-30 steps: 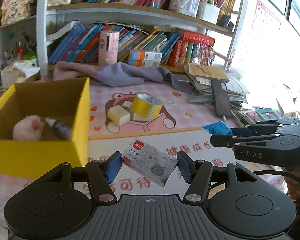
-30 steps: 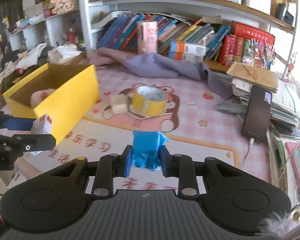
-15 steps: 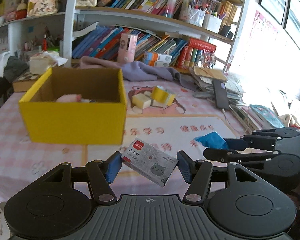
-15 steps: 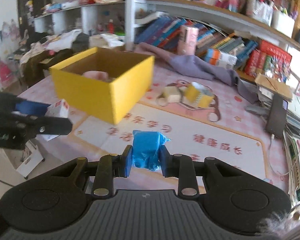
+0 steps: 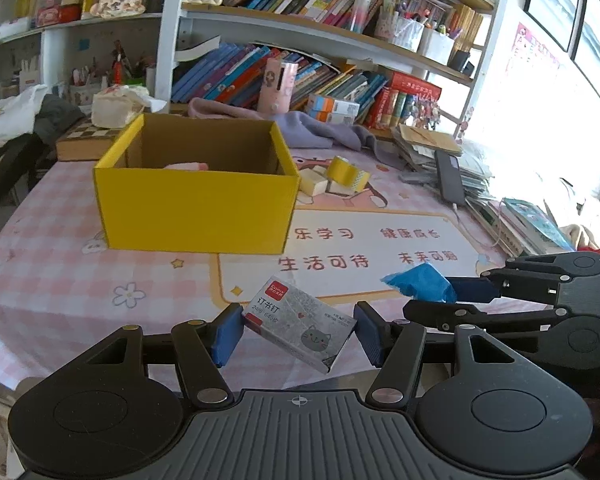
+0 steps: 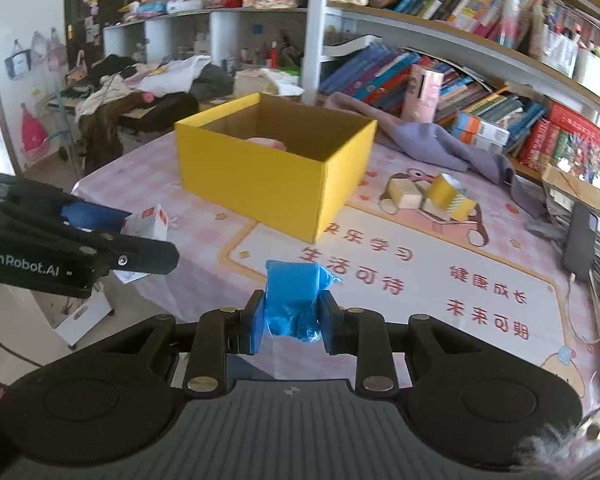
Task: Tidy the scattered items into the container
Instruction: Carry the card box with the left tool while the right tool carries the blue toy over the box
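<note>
My left gripper (image 5: 298, 334) is shut on a grey staple box (image 5: 300, 324) with a red corner and a cat drawing, held tilted above the table's near edge. In the right wrist view that box (image 6: 150, 222) pokes out of the left gripper at the left. My right gripper (image 6: 292, 320) is shut on a crumpled blue packet (image 6: 294, 300), also visible as the blue packet (image 5: 420, 282) at the right of the left wrist view. The open yellow box (image 5: 196, 196) (image 6: 276, 168) stands ahead on the table, with something pink inside. Beyond it lie a yellow tape roll (image 5: 348, 174) (image 6: 452, 196) and a pale block (image 5: 312, 182) (image 6: 406, 194).
A purple cloth (image 5: 316, 128) lies behind the yellow box, in front of shelves of books. A dark phone (image 5: 450, 178) and stacked papers sit at the right. Clothes and clutter (image 6: 140, 92) pile up far left. The pink checked tablecloth (image 5: 60, 280) covers the table.
Both grippers have drawn back from the yellow box, which now looks smaller and farther away. The staple box and the blue packet stay gripped as before.
</note>
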Action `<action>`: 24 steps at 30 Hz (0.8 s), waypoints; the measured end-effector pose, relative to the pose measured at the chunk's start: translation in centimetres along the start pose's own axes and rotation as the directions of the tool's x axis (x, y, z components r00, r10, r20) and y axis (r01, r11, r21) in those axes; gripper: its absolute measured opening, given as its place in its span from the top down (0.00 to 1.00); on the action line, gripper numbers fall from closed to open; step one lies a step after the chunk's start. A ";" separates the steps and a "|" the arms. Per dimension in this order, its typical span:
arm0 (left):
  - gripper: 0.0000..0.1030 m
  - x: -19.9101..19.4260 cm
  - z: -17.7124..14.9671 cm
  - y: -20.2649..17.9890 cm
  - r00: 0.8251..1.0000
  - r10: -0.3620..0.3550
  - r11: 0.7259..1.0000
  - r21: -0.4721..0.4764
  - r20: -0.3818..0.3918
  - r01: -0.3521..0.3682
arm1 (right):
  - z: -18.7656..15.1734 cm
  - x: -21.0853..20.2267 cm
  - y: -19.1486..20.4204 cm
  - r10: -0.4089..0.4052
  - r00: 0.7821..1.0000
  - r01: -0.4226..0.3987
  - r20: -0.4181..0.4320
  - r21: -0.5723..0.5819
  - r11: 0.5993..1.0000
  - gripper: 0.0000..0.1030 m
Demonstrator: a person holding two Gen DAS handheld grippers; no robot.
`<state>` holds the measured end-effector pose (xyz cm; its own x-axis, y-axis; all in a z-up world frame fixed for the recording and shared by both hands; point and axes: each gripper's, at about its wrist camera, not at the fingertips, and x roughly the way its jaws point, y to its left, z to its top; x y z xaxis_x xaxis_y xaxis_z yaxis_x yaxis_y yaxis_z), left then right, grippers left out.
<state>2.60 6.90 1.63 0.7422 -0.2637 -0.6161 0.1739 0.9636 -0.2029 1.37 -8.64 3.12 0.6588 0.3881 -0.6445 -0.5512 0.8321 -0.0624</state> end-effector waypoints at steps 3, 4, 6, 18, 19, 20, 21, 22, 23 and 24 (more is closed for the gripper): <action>0.42 -0.6 -0.5 0.7 1.000 0.018 1.000 -0.009 0.002 -0.018 | 0.1 0.2 0.9 0.014 1.000 -0.014 -0.005 -0.015 1.000 0.75; 0.42 -0.8 -0.6 0.9 1.000 0.023 1.000 -0.012 0.004 -0.023 | 0.2 0.3 1.1 0.019 1.000 -0.019 -0.006 -0.018 1.000 0.75; 0.42 -1.2 -0.8 1.4 0.999 0.037 0.999 -0.022 0.009 -0.037 | 0.2 0.5 1.5 0.030 0.999 -0.031 -0.011 -0.026 0.999 0.75; 0.42 -2.5 -1.6 3.8 0.994 0.106 0.991 -0.077 0.009 -0.105 | 1.4 2.3 4.3 0.110 0.993 -0.114 -0.038 -0.099 0.989 0.75; 0.42 -2.6 -1.6 3.9 0.994 0.110 0.991 -0.082 0.007 -0.109 | 1.5 2.5 4.4 0.116 0.992 -0.119 -0.041 -0.103 0.987 0.75; 0.42 -2.5 -1.6 4.1 0.994 0.113 0.990 -0.087 0.003 -0.112 | 1.7 2.6 4.5 0.120 0.992 -0.124 -0.043 -0.107 0.986 0.75; 0.42 -2.4 -1.6 4.2 0.993 0.114 0.989 -0.091 -0.003 -0.114 | 1.8 2.8 4.5 0.125 0.991 -0.129 -0.045 -0.111 0.985 0.75; 0.42 -2.2 -1.6 4.4 0.993 0.115 0.989 -0.094 -0.010 -0.115 | 1.9 3.0 4.6 0.129 0.990 -0.134 -0.048 -0.113 0.985 0.75; 0.42 -2.1 -1.6 4.4 0.993 0.115 0.989 -0.095 -0.016 -0.116 | 2.1 3.2 4.6 0.132 0.990 -0.137 -0.052 -0.112 0.984 0.75; 0.42 -2.0 -1.6 4.5 0.993 0.116 0.988 -0.095 -0.019 -0.118 | 2.2 3.4 4.5 0.136 0.989 -0.141 -0.055 -0.110 0.984 0.75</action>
<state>0.85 11.66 0.80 0.7450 -0.1506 -0.6498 0.0229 0.9794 -0.2008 2.21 -2.70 2.32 0.5486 0.4754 -0.6878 -0.6917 0.7201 -0.0540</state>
